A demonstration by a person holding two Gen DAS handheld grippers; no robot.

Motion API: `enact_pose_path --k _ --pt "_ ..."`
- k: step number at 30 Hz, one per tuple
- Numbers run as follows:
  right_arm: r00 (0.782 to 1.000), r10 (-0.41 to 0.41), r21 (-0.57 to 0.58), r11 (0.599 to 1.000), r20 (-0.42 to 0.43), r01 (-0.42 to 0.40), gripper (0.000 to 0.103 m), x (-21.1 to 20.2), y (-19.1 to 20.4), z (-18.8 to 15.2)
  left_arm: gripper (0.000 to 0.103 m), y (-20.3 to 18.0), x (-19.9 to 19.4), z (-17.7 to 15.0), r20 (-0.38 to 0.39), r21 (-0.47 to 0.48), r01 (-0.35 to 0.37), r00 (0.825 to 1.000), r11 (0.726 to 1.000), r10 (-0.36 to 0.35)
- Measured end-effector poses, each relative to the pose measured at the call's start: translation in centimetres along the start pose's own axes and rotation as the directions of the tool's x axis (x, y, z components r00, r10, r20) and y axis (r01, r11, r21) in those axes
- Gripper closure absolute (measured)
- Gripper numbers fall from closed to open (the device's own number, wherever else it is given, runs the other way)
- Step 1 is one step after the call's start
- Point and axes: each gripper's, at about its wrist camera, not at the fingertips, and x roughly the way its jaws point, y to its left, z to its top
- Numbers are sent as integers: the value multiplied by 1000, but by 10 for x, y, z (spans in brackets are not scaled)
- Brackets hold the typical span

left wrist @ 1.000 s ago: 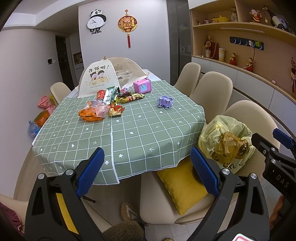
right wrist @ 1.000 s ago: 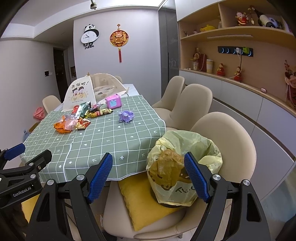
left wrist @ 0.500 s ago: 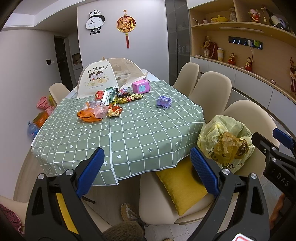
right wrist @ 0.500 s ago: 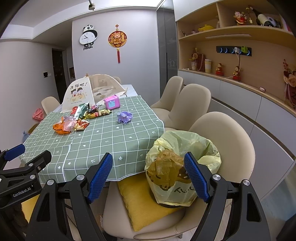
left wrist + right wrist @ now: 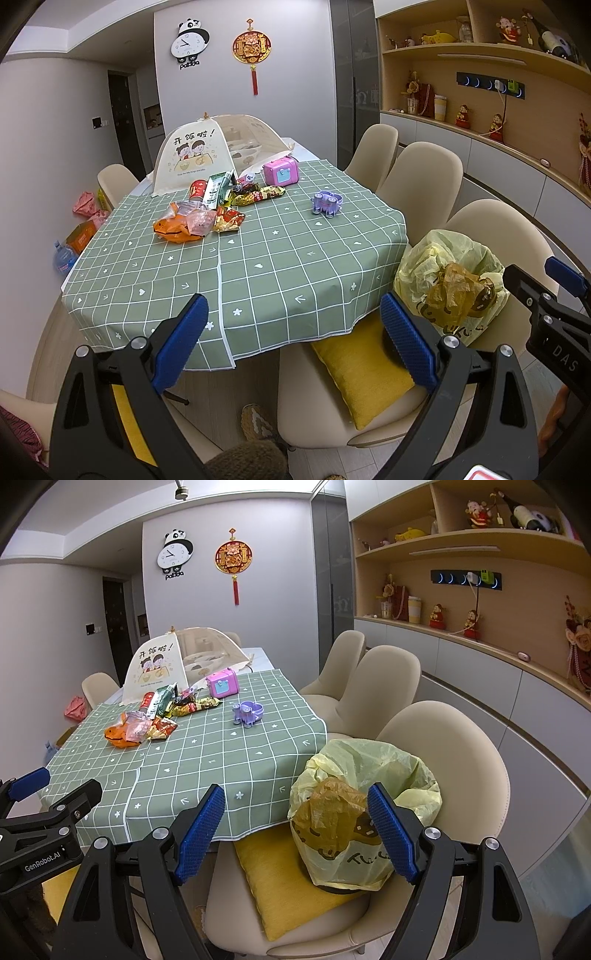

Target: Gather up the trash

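Well back on the counter (image 5: 280, 266) lie the wrappers (image 5: 199, 221), light, crinkly and slippery, I judge; pinch each at a flat edge. Beside me on a chair stands the bag (image 5: 364, 812). My left gripper (image 5: 291, 336) and right gripper (image 5: 295, 827) are spread, empty.

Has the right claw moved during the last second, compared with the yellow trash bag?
Yes, slightly. In the right wrist view the yellow trash bag has drifted left and down between the fingers, so the right claw shifted slightly right and upward.
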Motion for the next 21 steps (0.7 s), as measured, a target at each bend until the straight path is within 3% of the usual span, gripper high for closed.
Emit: enact_pose_path --k 21 --pt "1000 -15 -10 1000 3 15 27 20 4 11 13 14 26 11 -25 -26 9 1000 1000 -10"
